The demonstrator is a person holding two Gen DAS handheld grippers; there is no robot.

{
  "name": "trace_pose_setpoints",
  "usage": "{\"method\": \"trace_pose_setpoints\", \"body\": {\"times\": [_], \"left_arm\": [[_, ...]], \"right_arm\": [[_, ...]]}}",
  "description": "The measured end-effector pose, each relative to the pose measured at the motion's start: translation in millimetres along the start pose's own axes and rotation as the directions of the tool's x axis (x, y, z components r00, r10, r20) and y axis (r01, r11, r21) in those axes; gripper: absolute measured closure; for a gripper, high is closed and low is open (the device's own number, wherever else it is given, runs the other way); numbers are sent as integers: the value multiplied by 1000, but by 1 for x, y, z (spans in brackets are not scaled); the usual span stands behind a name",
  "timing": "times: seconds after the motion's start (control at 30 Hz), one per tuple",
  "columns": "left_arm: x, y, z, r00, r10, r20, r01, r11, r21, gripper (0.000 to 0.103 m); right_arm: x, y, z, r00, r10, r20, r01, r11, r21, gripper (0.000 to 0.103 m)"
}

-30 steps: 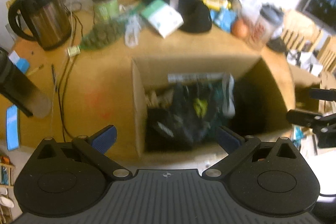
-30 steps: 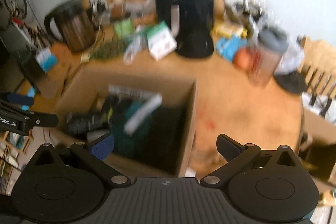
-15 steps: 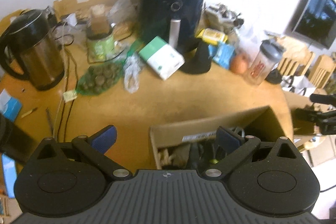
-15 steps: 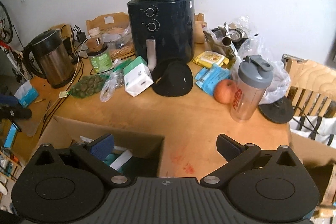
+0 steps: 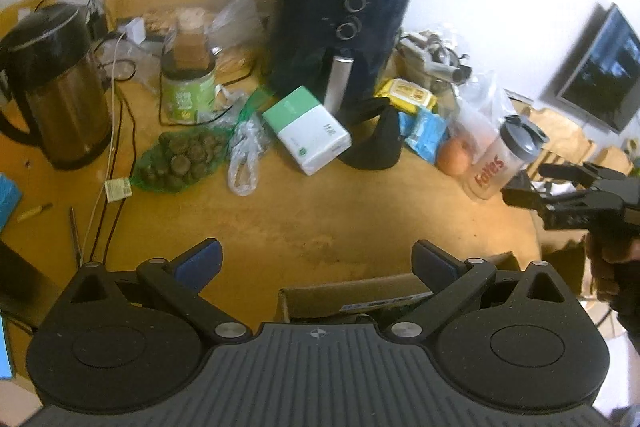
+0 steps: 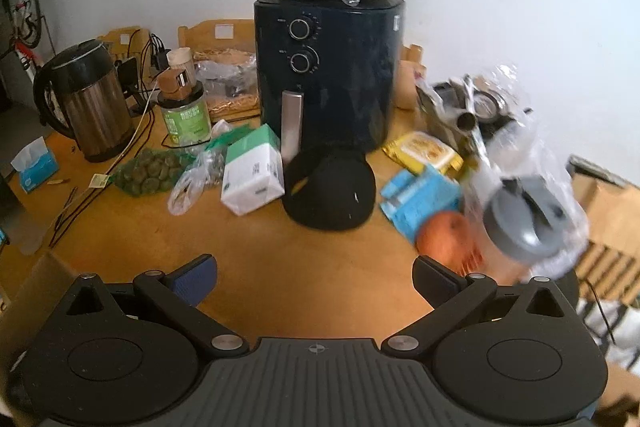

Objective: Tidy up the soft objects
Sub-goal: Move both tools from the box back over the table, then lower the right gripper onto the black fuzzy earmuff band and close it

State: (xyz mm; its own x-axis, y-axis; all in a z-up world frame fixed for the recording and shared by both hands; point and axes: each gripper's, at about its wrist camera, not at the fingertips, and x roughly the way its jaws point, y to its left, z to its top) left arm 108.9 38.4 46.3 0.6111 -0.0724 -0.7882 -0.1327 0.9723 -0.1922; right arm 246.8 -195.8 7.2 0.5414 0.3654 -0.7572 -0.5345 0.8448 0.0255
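Wooden desk (image 6: 320,267), cluttered along the back. On it: steel kettle (image 6: 92,107) at left, green jar (image 6: 186,119), net bag of dark round items (image 6: 148,173), white-green box (image 6: 252,173), dark air fryer (image 6: 328,75), black cap (image 6: 330,187) in front of it, blue packet (image 6: 420,203), orange fruit (image 6: 448,239), shaker bottle (image 5: 504,159), blue tissue box (image 6: 36,167). Cardboard box (image 5: 360,299) at near edge.

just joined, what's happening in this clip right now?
A person holds a handheld gripper in each hand over a cluttered wooden table. Both the left gripper and the right gripper are open and empty, hanging above bare tabletop. A cardboard box sits at the table's near edge, just under the left gripper. The black cap lies untouched in front of the air fryer. Nothing is grasped at this moment.
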Motion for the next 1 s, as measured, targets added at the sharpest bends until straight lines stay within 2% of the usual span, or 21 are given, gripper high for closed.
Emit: {"method": "trace_pose_setpoints", "body": {"times": [0.13, 0.37, 0.5, 0.73, 0.9, 1.0], "left_arm": [[7, 5, -1, 1000, 6, -15, -6, 999, -41, 0], [16, 8, -1, 999, -30, -24, 27, 993, -112, 0], [19, 3, 3, 999, -41, -22, 38, 992, -120, 0], [16, -3, 8, 999, -32, -10, 30, 991, -128, 0], [13, -1, 4, 1000, -9, -12, 7, 987, -160, 0], [13, 3, -1, 1000, 8, -25, -12, 982, -186, 0]], "right_arm": [[29, -3, 9, 1000, 26, 0, -26, 999, -33, 0], [81, -8, 18, 999, 49, -4, -49, 998, -44, 0], [108, -8, 23, 999, 41, -2, -41, 997, -60, 0], [151, 4, 26, 999, 51, -2, -51, 986, -159, 1], [172, 23, 24, 998, 69, 13, -61, 948, -312, 2], [185, 38, 20, 997, 82, 10, -70, 898, -435, 11]]}}
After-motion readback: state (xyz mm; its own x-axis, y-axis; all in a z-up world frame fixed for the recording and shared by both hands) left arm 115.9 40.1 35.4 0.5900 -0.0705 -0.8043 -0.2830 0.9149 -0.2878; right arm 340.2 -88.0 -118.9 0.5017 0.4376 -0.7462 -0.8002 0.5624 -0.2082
